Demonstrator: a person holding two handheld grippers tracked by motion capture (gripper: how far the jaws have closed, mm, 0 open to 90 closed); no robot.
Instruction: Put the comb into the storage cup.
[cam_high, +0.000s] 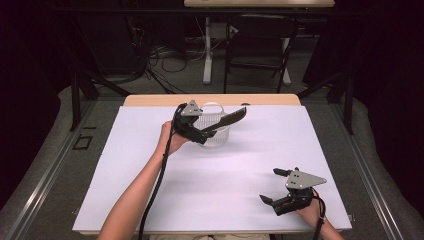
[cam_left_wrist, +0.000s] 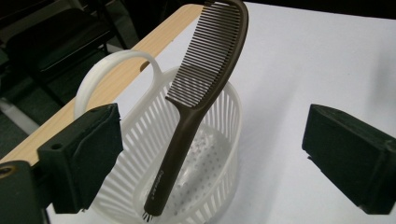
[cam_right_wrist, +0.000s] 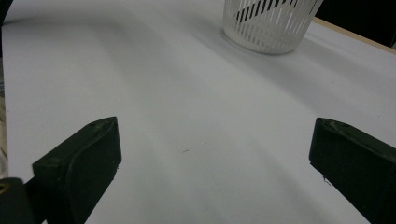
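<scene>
One broad white table (cam_high: 210, 200) takes up most of the high view, with a bare wooden strip along its far edge and plenty of open room across the middle and near the person. Next in size, a white slotted basket (cam_high: 214, 131) with a loop handle stands close to that far edge, so there is little margin behind it. Leaning inside it is a dark brown comb (cam_left_wrist: 205, 88), handle end down on the perforated floor, toothed end propped up over the rim and sticking out well above it. By its look, the comb is light, stiff plastic, smooth and likely a little slippery; the plain handle below the teeth is the best place to take hold, since the fine teeth could bend or snag in the slots. The basket is light too and may tip or slide if the comb is nudged. The left gripper (cam_high: 212, 129) hangs just beside the basket with its jaws wide apart, pressing on nothing. The right gripper (cam_high: 275, 187) rests near the front right corner, jaws spread over bare table.
</scene>
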